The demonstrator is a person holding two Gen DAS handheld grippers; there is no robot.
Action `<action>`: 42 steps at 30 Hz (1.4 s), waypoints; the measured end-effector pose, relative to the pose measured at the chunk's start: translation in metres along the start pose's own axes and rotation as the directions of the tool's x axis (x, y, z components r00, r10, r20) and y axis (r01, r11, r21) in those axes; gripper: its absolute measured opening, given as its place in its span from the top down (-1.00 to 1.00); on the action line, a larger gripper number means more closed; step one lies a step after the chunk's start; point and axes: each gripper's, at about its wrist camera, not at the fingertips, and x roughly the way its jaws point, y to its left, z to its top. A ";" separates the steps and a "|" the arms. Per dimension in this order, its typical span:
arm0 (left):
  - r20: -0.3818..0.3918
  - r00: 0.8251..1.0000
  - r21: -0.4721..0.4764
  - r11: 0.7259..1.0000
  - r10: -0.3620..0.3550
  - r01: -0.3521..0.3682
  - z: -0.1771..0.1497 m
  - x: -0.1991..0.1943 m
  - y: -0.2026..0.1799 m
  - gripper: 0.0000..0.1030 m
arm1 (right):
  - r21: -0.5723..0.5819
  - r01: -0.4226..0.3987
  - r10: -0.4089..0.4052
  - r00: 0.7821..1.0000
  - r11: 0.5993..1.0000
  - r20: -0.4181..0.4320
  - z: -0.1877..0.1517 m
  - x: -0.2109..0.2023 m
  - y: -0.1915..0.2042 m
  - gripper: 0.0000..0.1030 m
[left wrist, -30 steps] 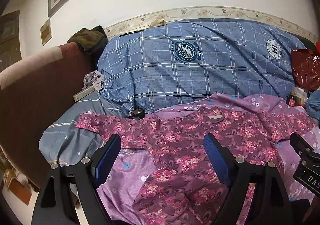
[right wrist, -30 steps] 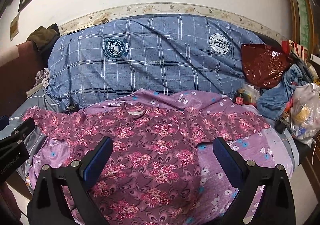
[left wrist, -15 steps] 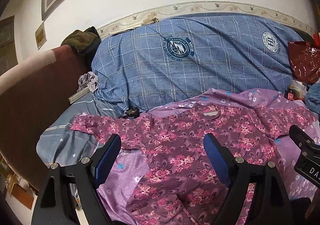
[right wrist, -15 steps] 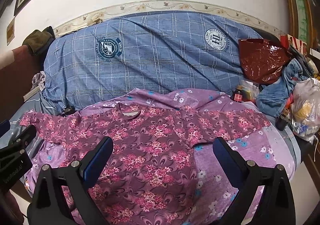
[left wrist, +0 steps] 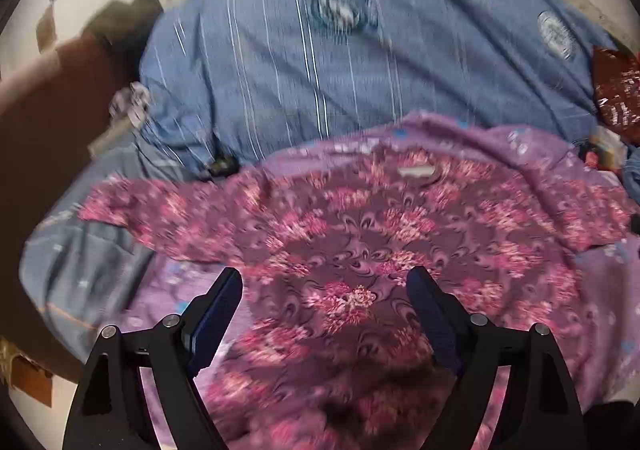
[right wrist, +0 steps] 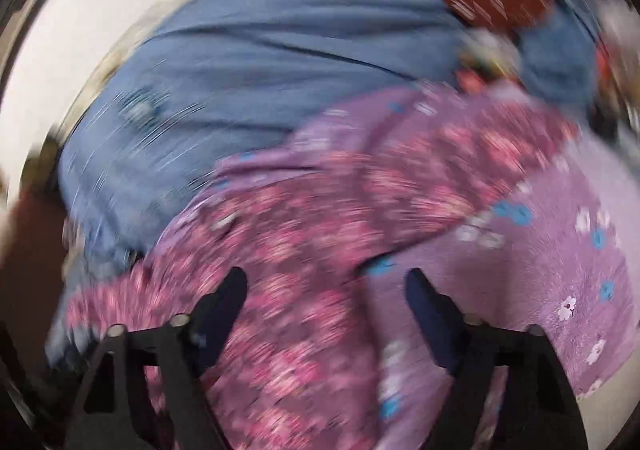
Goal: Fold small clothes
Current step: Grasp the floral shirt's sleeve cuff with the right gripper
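A maroon long-sleeved shirt [left wrist: 360, 234] with pink flowers lies spread flat on a purple flowered sheet [left wrist: 600, 290], collar away from me, sleeves out to both sides. My left gripper [left wrist: 324, 302] is open and empty above the shirt's lower middle. My right gripper [right wrist: 326, 298] is open and empty above the shirt's [right wrist: 312, 226] right side, where the body meets the right sleeve. The right wrist view is badly blurred and tilted.
A big blue checked quilt [left wrist: 360, 62] is piled against the wall behind the shirt. A brown headboard [left wrist: 36, 138] stands at the left. A red plastic bag [left wrist: 616, 90] and clutter sit at the right. The purple sheet [right wrist: 560, 250] shows right of the shirt.
Both grippers have dropped closer to the shirt. The right one has swung and tilted towards the right sleeve, blurring its view. Both stay open.
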 end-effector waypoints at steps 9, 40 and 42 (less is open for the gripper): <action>0.055 0.998 -0.055 0.998 0.023 -0.020 0.052 0.098 -0.020 -0.61 | 0.427 -0.027 -0.012 0.996 0.904 0.089 0.090 0.029 -0.188 -0.53; -0.038 0.962 -0.405 0.875 0.272 -0.264 0.037 0.167 0.162 -0.61 | -0.103 -0.355 0.358 0.934 0.929 0.012 0.072 0.066 0.158 0.92; -0.050 0.959 -0.423 0.864 0.279 -0.274 0.036 0.173 0.178 -0.61 | -0.112 -0.375 0.371 0.927 0.920 -0.051 0.049 0.090 0.187 0.92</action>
